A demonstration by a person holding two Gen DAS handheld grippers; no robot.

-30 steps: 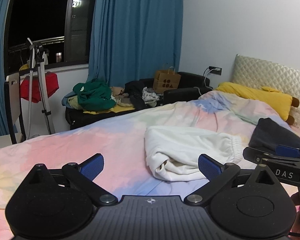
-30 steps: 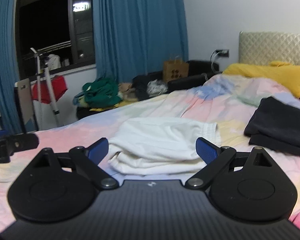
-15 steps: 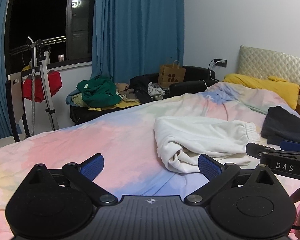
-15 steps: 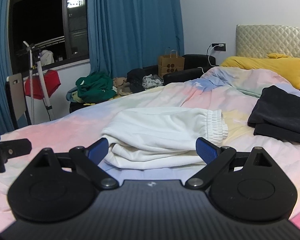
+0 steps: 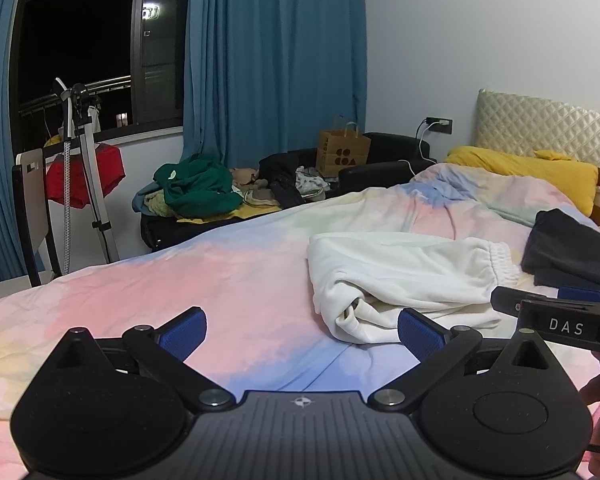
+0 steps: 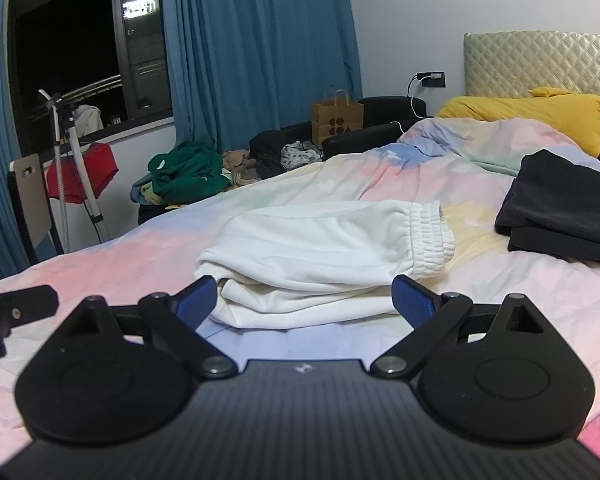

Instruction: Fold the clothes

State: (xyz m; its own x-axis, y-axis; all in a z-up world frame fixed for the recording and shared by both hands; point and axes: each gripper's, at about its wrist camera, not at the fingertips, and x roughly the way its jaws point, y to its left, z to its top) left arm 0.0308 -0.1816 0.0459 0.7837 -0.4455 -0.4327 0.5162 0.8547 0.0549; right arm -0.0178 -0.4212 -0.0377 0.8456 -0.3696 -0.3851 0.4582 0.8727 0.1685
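A folded white pair of sweatpants [image 6: 320,256] lies on the pastel bed cover [image 6: 140,248], its elastic waistband to the right. It also shows in the left wrist view [image 5: 404,276]. My right gripper [image 6: 304,300] is open and empty, just in front of the near edge of the pants. My left gripper [image 5: 300,328] is open and empty, to the left of the pants above the bed cover [image 5: 180,280]. The right gripper's body shows at the right edge of the left wrist view [image 5: 556,312].
A folded dark garment [image 6: 564,212] lies right of the white pants. A yellow pillow [image 6: 532,116] rests by the headboard. Beyond the bed are a heap of clothes [image 5: 204,188], a paper bag [image 5: 342,152], a chair [image 5: 28,216] and a stand with a red cloth [image 5: 84,172].
Both grippers have drawn closer to the white pants, which look larger in the right wrist view. Both stay open. The pants have not moved.
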